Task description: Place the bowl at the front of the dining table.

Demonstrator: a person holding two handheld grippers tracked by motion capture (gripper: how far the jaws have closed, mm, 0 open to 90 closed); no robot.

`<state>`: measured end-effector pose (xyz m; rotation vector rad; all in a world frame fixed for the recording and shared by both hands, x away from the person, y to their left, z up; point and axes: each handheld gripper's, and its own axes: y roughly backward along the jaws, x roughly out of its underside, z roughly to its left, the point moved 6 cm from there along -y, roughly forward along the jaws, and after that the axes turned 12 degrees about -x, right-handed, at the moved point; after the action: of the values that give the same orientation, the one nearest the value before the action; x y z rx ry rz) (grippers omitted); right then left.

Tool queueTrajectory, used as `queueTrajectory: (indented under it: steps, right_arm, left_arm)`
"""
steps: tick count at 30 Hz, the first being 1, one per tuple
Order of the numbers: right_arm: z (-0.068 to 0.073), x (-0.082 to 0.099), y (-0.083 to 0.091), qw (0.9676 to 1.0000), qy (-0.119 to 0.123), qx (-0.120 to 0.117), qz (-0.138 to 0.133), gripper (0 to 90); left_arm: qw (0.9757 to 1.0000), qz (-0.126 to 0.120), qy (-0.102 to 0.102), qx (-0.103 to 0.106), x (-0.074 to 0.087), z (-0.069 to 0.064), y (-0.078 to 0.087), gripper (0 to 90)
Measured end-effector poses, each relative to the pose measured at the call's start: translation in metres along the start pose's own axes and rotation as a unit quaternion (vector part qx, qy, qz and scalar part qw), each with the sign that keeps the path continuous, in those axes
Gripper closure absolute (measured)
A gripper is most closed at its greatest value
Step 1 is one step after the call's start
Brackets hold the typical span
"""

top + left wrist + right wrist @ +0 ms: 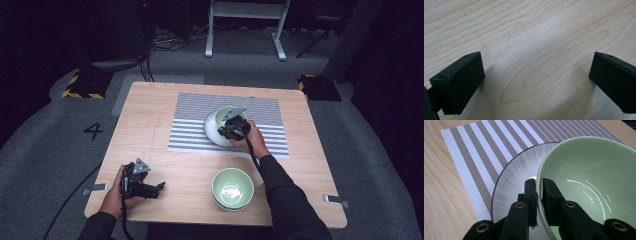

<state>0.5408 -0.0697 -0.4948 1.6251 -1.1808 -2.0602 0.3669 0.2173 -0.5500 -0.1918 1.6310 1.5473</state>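
Resting near the front left corner of the tabletop (150, 100), the left hand-held gripper (159, 188) sits in the person's left hand (114, 197) with its jaws spread wide and nothing between them. In the left gripper view those two black jaws stand far apart over bare pale wood. Near the front edge, a little right of the middle, a stack of green bowls (233, 189) stands upright, well apart from both grippers.

Farther back, the person's right hand (254, 137) reaches over a striped placemat (190, 125) that lies on the far half of the tabletop, right of the middle. On the mat sits a white plate (212, 127) with a dark rim line, and a single green bowl (586, 182) is at that plate. The right hand-held gripper (538, 192) is clamped on the near wall of this bowl: in the right gripper view one jaw lies outside the wall, over the plate, and the other inside the bowl, with the rim pinched between them. The bowl appears tilted there, its opening turned partly toward the camera, and it hides part of the plate. Whether its base touches the plate cannot be told. Beyond the plate the mat's brown and white stripes run on toward the far edge.
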Motion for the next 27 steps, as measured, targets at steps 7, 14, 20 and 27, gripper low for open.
queueTrajectory:
  steps: [7, 14, 20, 27]
  right_arm:
    - [-0.0006, 0.0008, -0.0004, 0.9999, -0.012, -0.006, -0.005, 81.0]
    - [-0.0018, 0.0021, -0.0017, 0.9998, -0.020, -0.006, -0.005, 77.7]
    - [0.0000, 0.0014, -0.0016, 0.9997, -0.021, -0.009, -0.004, 76.0]
    - [0.0015, 0.0012, -0.0010, 0.9997, -0.022, -0.010, -0.002, 73.3]
  left_arm:
    - [1.0000, 0.000, 0.000, 0.000, 0.0000, 0.0000, 0.0000, 0.0]
    - [1.0000, 0.001, 0.001, 0.001, 0.0001, -0.0002, 0.0001, 0.0]
    - [1.0000, 0.000, 0.000, 0.000, 0.0000, 0.0000, 0.0000, 0.0]
    - [1.0000, 0.000, 0.000, 0.000, 0.0000, 0.0000, 0.0000, 0.0]
